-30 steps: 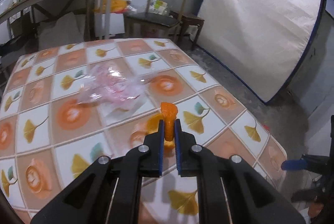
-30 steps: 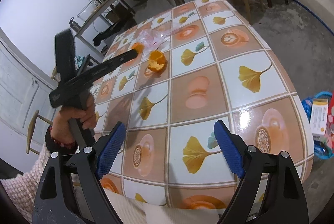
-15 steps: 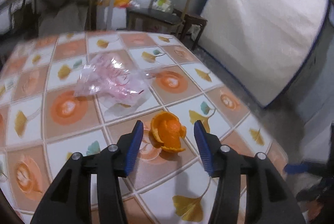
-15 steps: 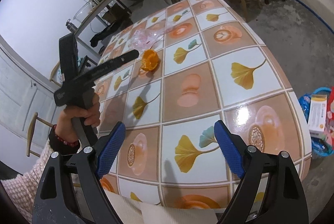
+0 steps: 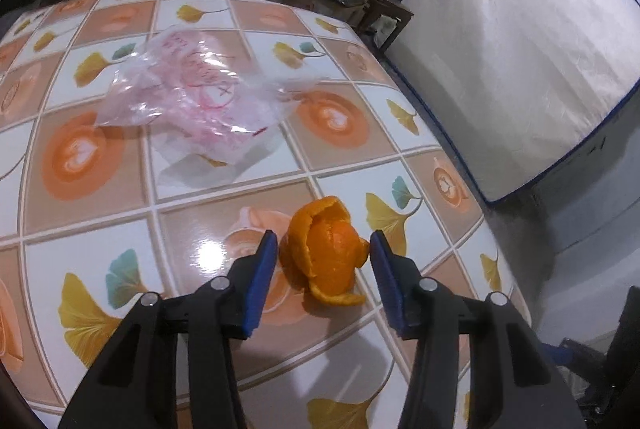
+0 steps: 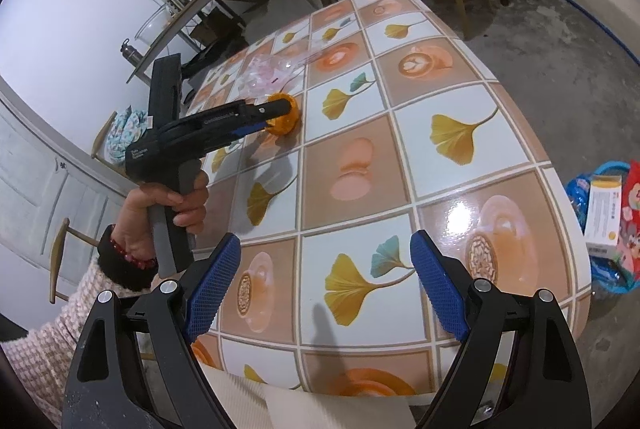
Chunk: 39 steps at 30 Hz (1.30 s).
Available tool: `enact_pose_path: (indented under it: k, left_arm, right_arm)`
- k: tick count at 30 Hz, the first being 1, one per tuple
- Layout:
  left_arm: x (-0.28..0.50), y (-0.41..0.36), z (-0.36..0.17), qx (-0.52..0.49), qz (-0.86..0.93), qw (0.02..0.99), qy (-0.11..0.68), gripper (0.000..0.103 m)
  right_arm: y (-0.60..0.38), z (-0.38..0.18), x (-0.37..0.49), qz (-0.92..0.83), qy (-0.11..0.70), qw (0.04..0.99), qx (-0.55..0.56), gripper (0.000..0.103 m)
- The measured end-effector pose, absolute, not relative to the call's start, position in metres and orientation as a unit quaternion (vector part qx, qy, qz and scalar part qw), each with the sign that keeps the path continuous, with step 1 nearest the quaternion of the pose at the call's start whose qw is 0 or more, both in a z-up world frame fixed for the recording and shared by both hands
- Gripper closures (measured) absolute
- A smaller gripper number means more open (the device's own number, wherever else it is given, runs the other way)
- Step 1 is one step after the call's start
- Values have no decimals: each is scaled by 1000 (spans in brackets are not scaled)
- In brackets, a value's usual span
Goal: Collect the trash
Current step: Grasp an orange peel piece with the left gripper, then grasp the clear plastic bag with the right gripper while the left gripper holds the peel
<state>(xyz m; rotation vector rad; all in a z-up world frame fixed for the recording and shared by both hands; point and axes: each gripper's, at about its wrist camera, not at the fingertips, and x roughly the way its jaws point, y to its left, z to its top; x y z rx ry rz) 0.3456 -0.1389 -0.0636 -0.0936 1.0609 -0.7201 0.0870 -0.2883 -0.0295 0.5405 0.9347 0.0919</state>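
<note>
table (image 5: 80, 269) – glossy ginkgo-tile cloth | orange peel (image 5: 326, 249) between parted left gripper (image 5: 323, 253) fingers | right gripper (image 6: 324, 269) agape – holding nothing | mattress (image 5: 520, 49) against wall

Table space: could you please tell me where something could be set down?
Bare tiles lie between the right claw and the orange peel, along the table edge. The far side is crowded: plastic bag, peel, and left claw around it.

From the right wrist view the black left gripper's fingers (image 6: 276, 108) cover part of the curled orange peel (image 6: 285, 120), and print on the crumpled pink-printed clear plastic bag (image 5: 200, 97) is unreadable.
</note>
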Motion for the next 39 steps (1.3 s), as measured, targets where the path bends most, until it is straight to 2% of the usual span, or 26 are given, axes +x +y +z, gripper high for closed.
enact_pose_path:
  k: [6, 9, 16, 23, 26, 31, 39]
  left_arm:
    - [337, -147, -61, -30, -336, 806, 486, 81]
    - [334, -142, -60, -36, -331, 806, 488, 85]
    - [314, -85, -52, -87, -317, 813, 481, 85]
    - [288, -15, -51, -138, -285, 822, 472, 85]
    - [280, 3, -51, -151, -278, 827, 465, 85]
    - [275, 24, -51, -169, -277, 829, 456, 85]
    - [276, 32, -58, -185, -284, 822, 458, 85]
  right_arm:
    - [-288, -25, 85, 41, 443, 859, 253, 21]
    - [-288, -20, 87, 39, 443, 862, 244, 21]
    - [-284, 5, 117, 59, 434, 874, 211, 21]
    - [-267, 2, 225, 113, 457, 856, 214, 20]
    - [-268, -11, 274, 127, 476, 826, 273, 20]
    - [-283, -55, 347, 53, 513, 765, 385, 20]
    - [-265, -77, 395, 13, 515, 762, 391, 16]
